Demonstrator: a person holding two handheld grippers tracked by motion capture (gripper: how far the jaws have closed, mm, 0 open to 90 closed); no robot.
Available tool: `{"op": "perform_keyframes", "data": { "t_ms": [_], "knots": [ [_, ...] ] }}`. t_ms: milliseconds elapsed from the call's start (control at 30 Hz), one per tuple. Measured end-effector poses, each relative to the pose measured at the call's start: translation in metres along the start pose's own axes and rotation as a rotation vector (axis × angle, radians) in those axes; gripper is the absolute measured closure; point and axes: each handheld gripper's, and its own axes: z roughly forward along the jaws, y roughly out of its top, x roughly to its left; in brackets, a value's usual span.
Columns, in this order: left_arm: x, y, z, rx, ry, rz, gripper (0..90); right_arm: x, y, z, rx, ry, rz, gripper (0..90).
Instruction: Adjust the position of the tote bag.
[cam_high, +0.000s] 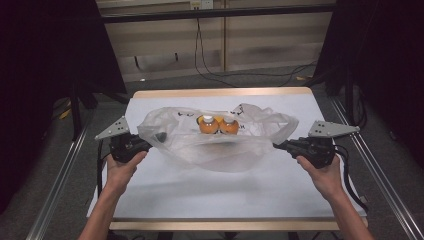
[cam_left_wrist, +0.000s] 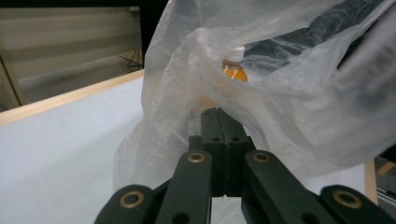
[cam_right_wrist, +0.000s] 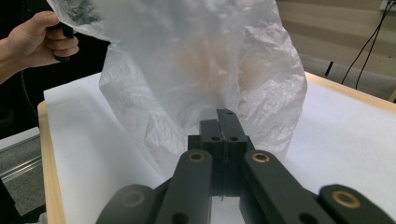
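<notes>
A: Nearest the cam were the person's forearms; L hand-held gripper had its jaws fully closed, pinching the film at the left end of the plastic bag.

B: And the R hand-held gripper?

A: Same, jaws closed flat on the bag's right end. In its own view the pads met w/ film caught between.

B: Where was the bag itself?

A: Strung between the two, long axis running left-right across the counter, belly sagging toward it. I couldn't tell whether it touched the white top. Two orange bottles stood side by side inside, toward the far wall, approx mid-span.

B: So which way from each gripper?

A: Inboard of both. From the L view one bottle sat just ahead and above the tips. Neither hand looked clearly nearer; load seemed shared evenly. Next move prob. turns on keeping both ends level so the bottles don't tip.
</notes>
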Motion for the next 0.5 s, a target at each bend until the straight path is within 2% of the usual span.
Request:
{"op": "perform_keyframes", "data": {
  "t_ms": [200,300,500],
  "knots": [
    [0.003,-0.009,0.002,0.018,-0.006,-0.016,90.0,-0.002,-0.007,0.007,0.035,-0.002,0.002,90.0],
    [0.004,-0.012,0.003,0.049,-0.008,-0.003,90.0,-0.004,-0.011,0.01,0.054,-0.006,0.007,90.0],
    [0.004,-0.018,0.003,0.05,-0.017,-0.017,90.0,-0.006,-0.021,0.017,0.087,-0.005,0.022,90.0]
  ]
}}
